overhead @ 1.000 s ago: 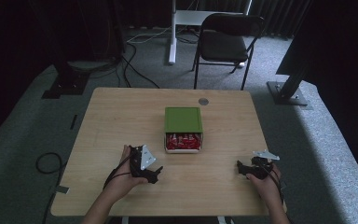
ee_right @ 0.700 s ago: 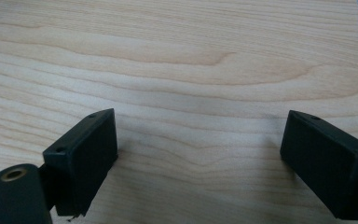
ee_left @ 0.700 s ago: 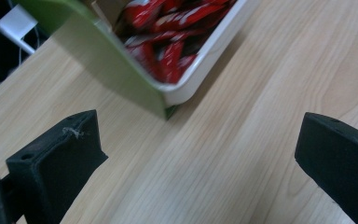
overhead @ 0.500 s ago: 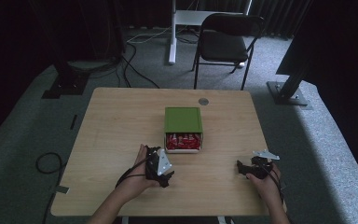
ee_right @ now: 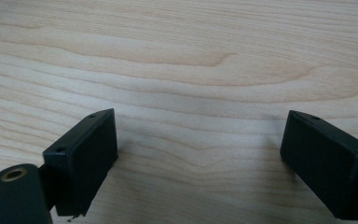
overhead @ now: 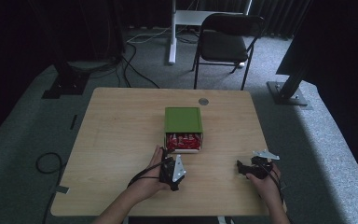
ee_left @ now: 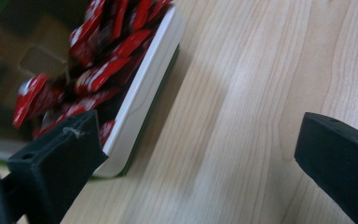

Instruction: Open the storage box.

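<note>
Left gripper [overhead: 167,169] wide open, holds nothing, just beside green box [overhead: 182,120], near its open front. Red packets [ee_left: 98,70] piled inside box, blurry, labels too fuzzy to read. Right gripper [overhead: 245,169] wide open too, empty, over bare wooden table [overhead: 121,121], well apart from box.

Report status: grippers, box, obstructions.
Left gripper open, at the green-lidded box front. Right gripper open over bare table. Red packets inside, untouched. Nothing between.
</note>
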A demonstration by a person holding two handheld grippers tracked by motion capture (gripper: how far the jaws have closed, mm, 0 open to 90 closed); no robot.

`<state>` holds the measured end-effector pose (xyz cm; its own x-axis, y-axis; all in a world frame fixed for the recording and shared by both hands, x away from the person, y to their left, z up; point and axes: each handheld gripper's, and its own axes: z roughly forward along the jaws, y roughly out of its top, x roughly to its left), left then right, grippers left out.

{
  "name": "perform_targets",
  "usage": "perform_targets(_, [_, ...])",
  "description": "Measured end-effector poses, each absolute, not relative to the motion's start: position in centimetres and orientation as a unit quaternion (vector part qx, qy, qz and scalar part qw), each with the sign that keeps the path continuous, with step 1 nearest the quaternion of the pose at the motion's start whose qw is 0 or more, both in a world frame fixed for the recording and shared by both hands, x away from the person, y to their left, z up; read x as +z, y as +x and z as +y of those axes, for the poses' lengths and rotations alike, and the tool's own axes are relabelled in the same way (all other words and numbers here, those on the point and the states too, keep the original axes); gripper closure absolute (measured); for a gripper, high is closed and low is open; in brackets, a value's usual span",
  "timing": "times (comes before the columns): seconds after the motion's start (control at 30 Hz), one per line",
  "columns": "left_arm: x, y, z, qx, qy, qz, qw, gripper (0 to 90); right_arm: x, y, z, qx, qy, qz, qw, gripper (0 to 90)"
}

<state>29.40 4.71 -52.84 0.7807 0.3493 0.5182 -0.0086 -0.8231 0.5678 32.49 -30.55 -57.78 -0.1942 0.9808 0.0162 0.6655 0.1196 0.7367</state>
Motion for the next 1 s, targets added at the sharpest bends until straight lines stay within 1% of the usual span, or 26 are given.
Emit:
perform_targets(0.13, [-53.0, 29.6, 3.9, 0.318, 0.905, 0.079, 0.272, 6.0, -57.8, 32.5, -30.6, 0.316, 0.584, 0.705, 0.25, 10.3])
perform_targets(0.23, [-52.8, 29.9, 3.6, 0.335, 0.905, 0.072, 0.254, 6.1, -57.8, 32.5, -30.6, 0.316, 0.583, 0.705, 0.25, 10.3])
perform_targets(0.57, [-53.4, 31.0, 2.6, 0.33, 0.915, 0.061, 0.225, 6.9, -57.8, 32.5, -30.6, 0.316, 0.584, 0.705, 0.25, 10.3])
perform_targets(0.93, [-54.2, 32.1, 2.1, 0.343, 0.918, 0.061, 0.19, 7.8, -57.8, 32.5, -30.6, 0.316, 0.584, 0.705, 0.249, 10.3])
perform_targets(1.0, [-54.3, 32.2, 2.0, 0.352, 0.916, 0.062, 0.181, 10.9, -57.8, 32.5, -30.6, 0.316, 0.584, 0.705, 0.249, 10.3])
